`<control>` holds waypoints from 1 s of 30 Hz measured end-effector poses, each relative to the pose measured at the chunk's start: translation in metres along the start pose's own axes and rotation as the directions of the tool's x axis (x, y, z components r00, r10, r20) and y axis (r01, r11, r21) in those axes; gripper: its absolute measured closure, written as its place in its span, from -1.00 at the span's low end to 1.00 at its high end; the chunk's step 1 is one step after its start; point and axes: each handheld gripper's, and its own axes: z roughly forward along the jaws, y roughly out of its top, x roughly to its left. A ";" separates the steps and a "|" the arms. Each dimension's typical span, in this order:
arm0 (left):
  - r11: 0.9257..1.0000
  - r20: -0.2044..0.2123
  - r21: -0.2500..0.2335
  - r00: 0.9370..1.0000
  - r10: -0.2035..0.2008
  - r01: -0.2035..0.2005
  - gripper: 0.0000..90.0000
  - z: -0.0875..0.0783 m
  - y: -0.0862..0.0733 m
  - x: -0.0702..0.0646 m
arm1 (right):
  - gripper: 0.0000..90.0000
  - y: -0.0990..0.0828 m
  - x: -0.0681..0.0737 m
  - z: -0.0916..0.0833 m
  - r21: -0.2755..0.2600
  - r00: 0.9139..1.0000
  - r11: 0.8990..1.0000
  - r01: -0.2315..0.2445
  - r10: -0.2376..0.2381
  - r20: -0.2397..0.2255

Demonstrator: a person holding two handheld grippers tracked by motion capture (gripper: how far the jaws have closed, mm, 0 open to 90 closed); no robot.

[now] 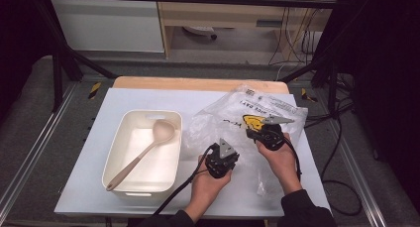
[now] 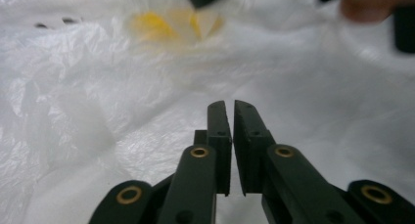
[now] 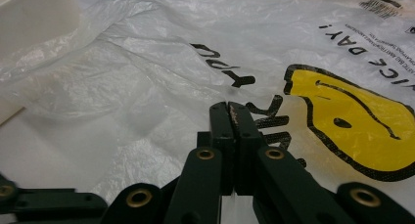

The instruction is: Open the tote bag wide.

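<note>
- A cream bin (image 1: 124, 160) sits at the left-centre of the high view on the white table (image 1: 89, 187); its corner shows at the upper left of the right gripper view (image 3: 34, 13).
- Inside the bin lies one thing — a pale pink spoon (image 1: 143, 152), bowl toward the bin's upper right corner, handle running down to its lower left.
- A clear plastic bag (image 1: 223, 115), crumpled and printed with black lettering and a yellow smiley face (image 3: 357, 121), lies just right of the bin, in the centre-right of the high view.
- The left gripper (image 1: 221, 160) sits in the lower centre of the high view, over the bag's near edge. In its own view its tips (image 2: 231, 111) stand a thin slit apart, the bag behind them; I cannot tell whether any film is caught between them.
- The right gripper (image 1: 267, 133), right of centre, rests on the bag. In its own view its jaws (image 3: 231, 111) are pressed together — nothing visibly between them, with the bag's print beyond.
</note>
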 end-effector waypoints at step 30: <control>0.996 -0.014 0.083 1.000 -0.006 0.007 1.00 0.022 -0.008 0.014 | 1.00 0.047 -0.005 -0.014 -0.074 0.999 0.997 -0.024 0.026 0.031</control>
